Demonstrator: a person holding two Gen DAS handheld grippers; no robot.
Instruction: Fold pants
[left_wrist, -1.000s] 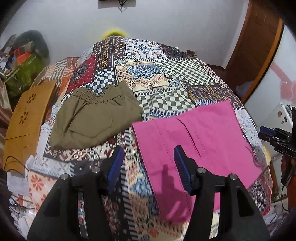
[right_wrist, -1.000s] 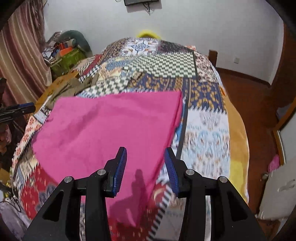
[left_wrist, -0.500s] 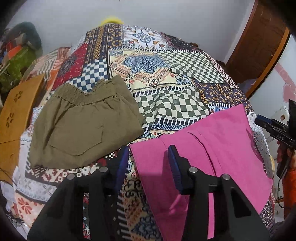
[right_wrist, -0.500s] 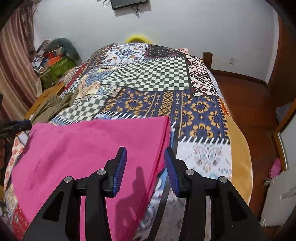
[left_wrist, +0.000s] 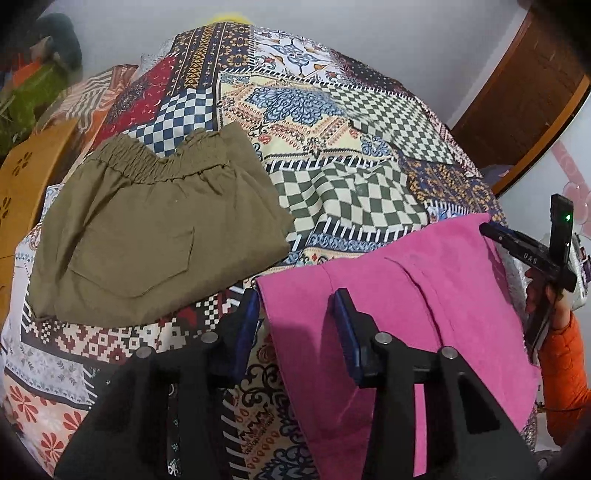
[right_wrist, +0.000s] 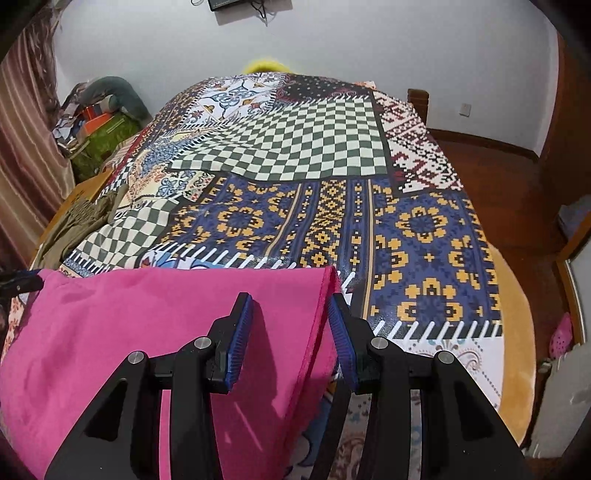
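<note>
While both jaws gape, grippers (left_wrist: 295, 317) (right_wrist: 290, 321) straddle pink pants (left_wrist: 424, 306) corners.

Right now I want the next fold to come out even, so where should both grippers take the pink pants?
Probably at the two far corners of the pink pants. They lie flat with a straight far edge. Each open gripper, left and right, already straddles one corner, so close there, coming from the near side.
</note>
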